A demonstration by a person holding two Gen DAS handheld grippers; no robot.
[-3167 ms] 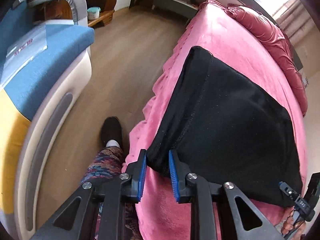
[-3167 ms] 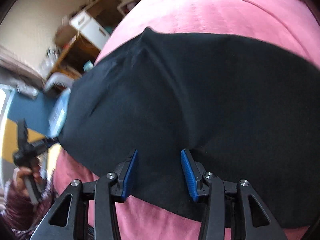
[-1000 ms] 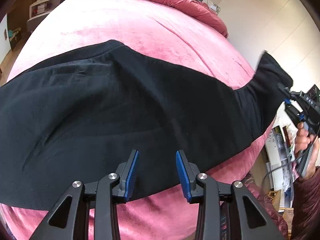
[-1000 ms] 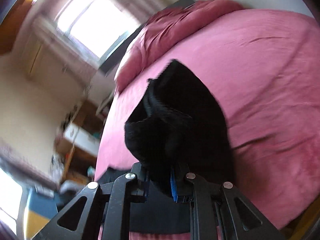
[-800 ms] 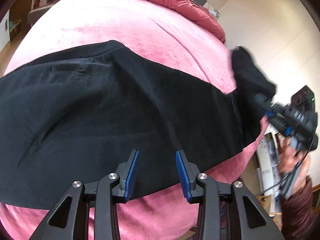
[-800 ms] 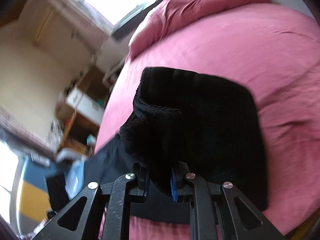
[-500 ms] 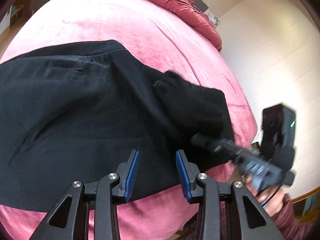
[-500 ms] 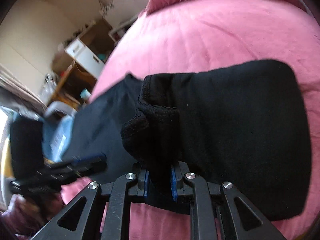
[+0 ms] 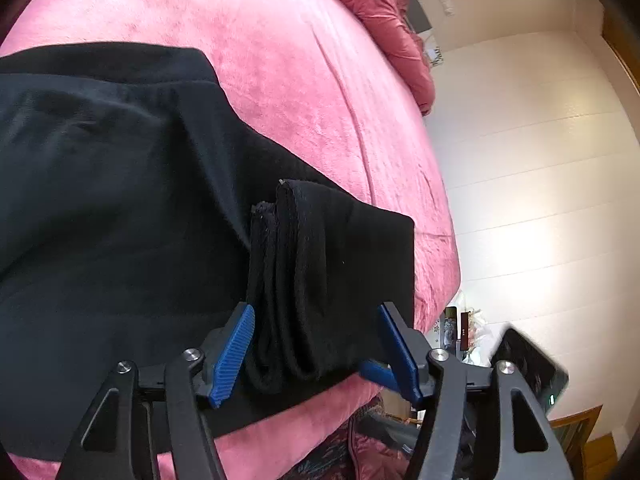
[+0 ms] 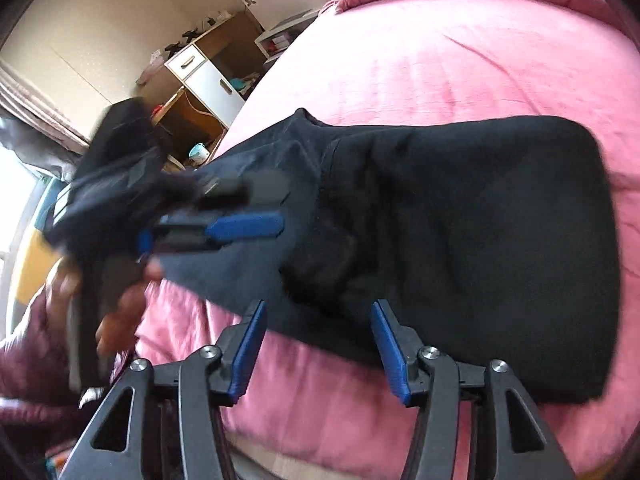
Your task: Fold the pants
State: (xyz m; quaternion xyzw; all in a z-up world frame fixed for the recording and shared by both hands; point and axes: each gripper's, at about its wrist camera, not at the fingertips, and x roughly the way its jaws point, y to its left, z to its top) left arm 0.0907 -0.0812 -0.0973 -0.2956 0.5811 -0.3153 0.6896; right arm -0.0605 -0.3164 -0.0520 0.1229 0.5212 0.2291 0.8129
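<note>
Black pants (image 9: 120, 208) lie on the pink bed (image 9: 304, 64), with the leg end folded back over the rest; the bunched cuff (image 9: 280, 280) lies near the bed's front edge. My left gripper (image 9: 316, 344) is open, its jaws standing either side of the cuff without closing on it. My right gripper (image 10: 318, 344) is open and empty, just in front of the folded pants (image 10: 460, 240). The left gripper also shows, blurred, in the right wrist view (image 10: 244, 226).
A dark red quilt (image 9: 384, 28) lies at the head of the bed. A white wall (image 9: 540, 160) stands on the right. A wooden desk with white drawers (image 10: 200, 76) stands beyond the bed. The bed's front edge (image 10: 360, 420) is close below the right gripper.
The right gripper carried the pant leg end over the rest, let it go and opened. The left gripper swung right to the cuff and opened wider.
</note>
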